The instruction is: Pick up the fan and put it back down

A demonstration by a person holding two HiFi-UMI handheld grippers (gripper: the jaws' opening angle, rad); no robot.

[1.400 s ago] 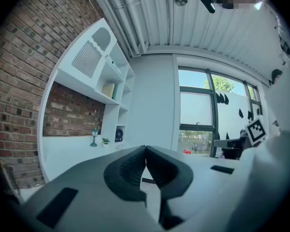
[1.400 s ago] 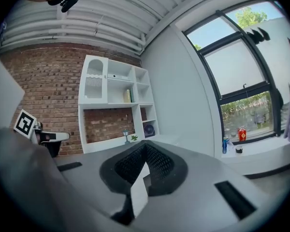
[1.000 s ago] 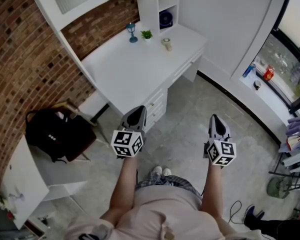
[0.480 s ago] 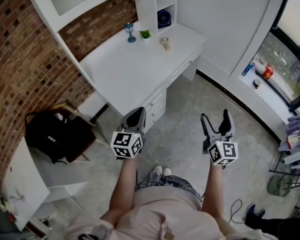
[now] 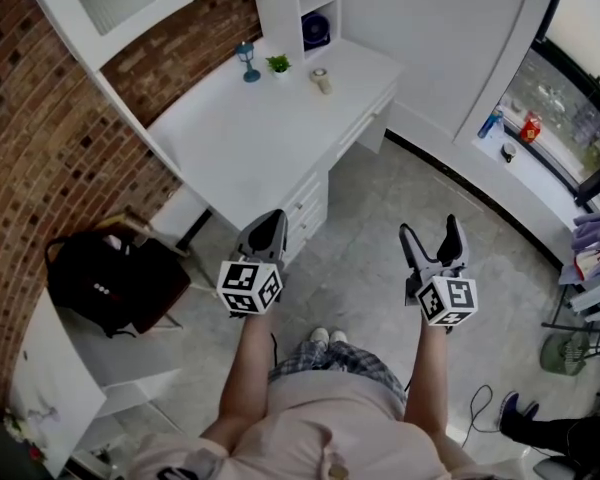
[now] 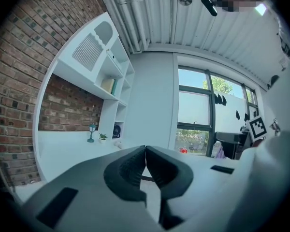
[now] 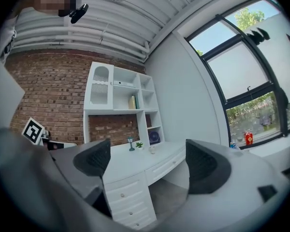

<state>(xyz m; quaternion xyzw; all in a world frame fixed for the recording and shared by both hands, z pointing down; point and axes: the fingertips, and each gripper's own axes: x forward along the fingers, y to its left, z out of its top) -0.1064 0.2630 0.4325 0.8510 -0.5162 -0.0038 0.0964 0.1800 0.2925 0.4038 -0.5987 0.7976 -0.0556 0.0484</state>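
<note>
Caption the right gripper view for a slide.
Right claw, just opened and empty, faces the white desk with the fan at its rear.

The white table stands against a brick wall. Near its back edge stands a small potted plant. A teal lamp is just left of the plant, a small pale pot is near its right, and the dark blue fan is beyond it in a shelf compartment.
</note>
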